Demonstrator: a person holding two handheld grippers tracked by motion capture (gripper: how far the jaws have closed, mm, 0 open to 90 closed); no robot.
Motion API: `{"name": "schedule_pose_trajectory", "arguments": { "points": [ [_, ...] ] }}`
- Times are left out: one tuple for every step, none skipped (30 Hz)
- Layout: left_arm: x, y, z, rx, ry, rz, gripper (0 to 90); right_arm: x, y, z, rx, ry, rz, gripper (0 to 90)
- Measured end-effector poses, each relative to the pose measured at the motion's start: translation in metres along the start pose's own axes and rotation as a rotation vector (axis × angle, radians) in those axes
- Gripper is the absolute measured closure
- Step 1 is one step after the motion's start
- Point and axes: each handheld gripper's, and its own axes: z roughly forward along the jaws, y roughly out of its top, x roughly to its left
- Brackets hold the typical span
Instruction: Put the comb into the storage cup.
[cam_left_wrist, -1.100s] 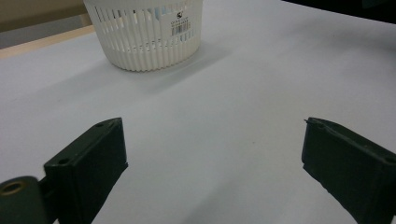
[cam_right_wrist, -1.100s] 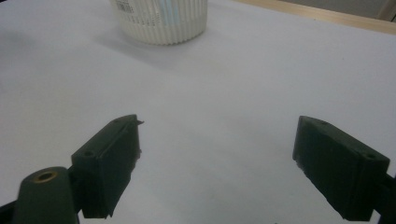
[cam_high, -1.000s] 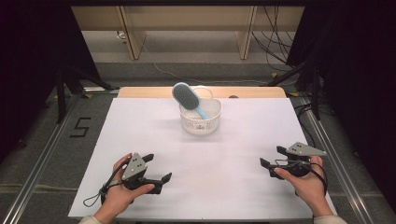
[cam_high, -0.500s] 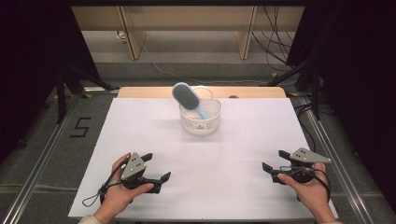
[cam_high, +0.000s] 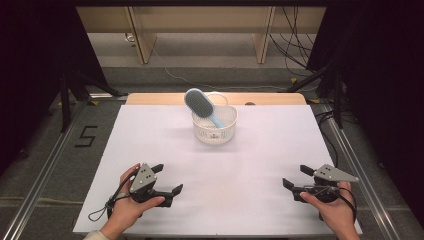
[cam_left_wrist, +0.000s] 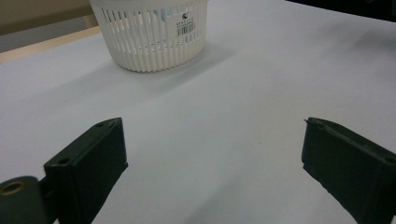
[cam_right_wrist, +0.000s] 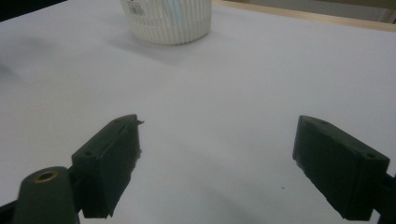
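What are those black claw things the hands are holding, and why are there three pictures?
Those are grippers, like big tweezers with two black jaws. A person holds one in each hand. In the picture from above you see the left gripper and the right gripper resting low over a white table. Both are open and hold nothing.

The other two pictures come from small cameras riding on the grippers. Each looks out between its own two jaws, so you see the left gripper and the right gripper from just behind.

Near the far edge of the table stands a white basket with slits in its side. A blue hairbrush stands in it, handle down, its head poking out over the rim.
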Motion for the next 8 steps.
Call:
{"name": "schedule_pose_trajectory", "arguments": {
  "points": [
    [0.0000,0.0001,0.0001,0.000,0.000,-0.001,6.2,-0.0001,-0.0002,0.0001,-0.001,0.001,0.001,15.7],
    [0.0001,0.0002,0.0001,0.000,0.000,0.000,6.2,-0.0002,-0.0004,0.0003,-0.001,0.000,0.002,15.7],
    [0.0001,0.0002,0.0002,-0.003,0.000,0.000,6.2,-0.0002,-0.0005,0.0004,-0.002,0.001,0.003,15.7],
    [0.0002,0.0003,0.0001,-0.004,-0.001,0.000,6.2,-0.0002,-0.0007,0.0007,-0.004,0.001,0.003,15.7],
    [0.0002,0.0004,0.0000,-0.005,0.000,0.000,6.2,-0.0003,-0.0008,0.0012,-0.007,0.002,0.002,15.7],
    [0.0002,0.0004,0.0000,-0.005,-0.001,0.000,6.1,-0.0002,-0.0009,0.0017,-0.007,0.002,0.002,15.7],
    [0.0000,0.0003,0.0001,-0.005,-0.002,-0.002,6.2,-0.0001,-0.0010,0.0022,-0.010,0.000,-0.001,15.7],
    [0.0000,0.0002,0.0003,-0.003,-0.002,-0.002,6.2,0.0002,-0.0010,0.0022,-0.014,-0.002,-0.008,15.7]
  ]
}}
